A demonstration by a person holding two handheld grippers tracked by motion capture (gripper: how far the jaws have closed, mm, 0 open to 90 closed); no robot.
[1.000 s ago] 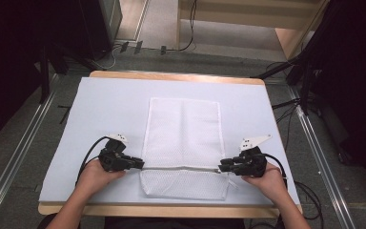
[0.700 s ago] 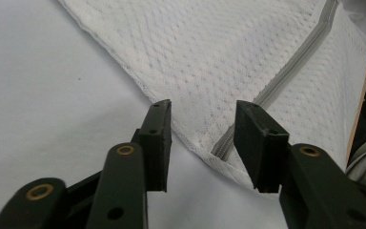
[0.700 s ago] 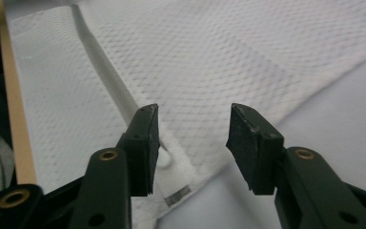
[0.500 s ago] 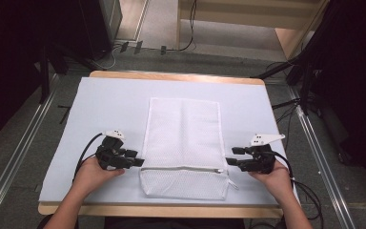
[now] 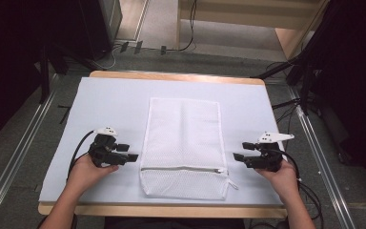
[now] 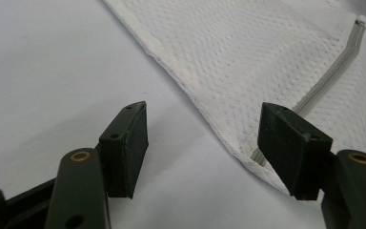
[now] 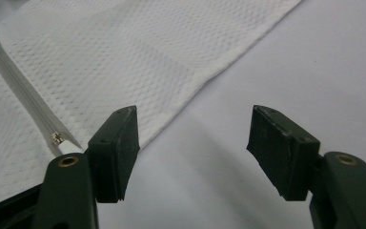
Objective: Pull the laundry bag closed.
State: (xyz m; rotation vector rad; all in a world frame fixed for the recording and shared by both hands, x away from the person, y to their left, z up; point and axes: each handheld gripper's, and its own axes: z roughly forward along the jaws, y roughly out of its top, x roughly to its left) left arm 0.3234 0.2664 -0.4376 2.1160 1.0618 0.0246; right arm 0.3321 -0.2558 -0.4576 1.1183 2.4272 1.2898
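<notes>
Both grippers — left gripper (image 5: 132, 156), right gripper (image 5: 238, 156) — sit beside the mesh bag (image 5: 183, 143), jaws just opened wide, holding nothing. Letting-go step looks done; next, probably grab the bag again.

From the high view I get soft, even light from above on the pale worktop (image 5: 114, 105); the room around it falls into near black. The picture is a little grainy and soft. In both gripper views the black fingers (image 6: 126, 150) close to the lens are slightly blurred, casting faint shadows, while the mesh bag (image 7: 138, 57) weave stays fairly crisp without glare.
</notes>
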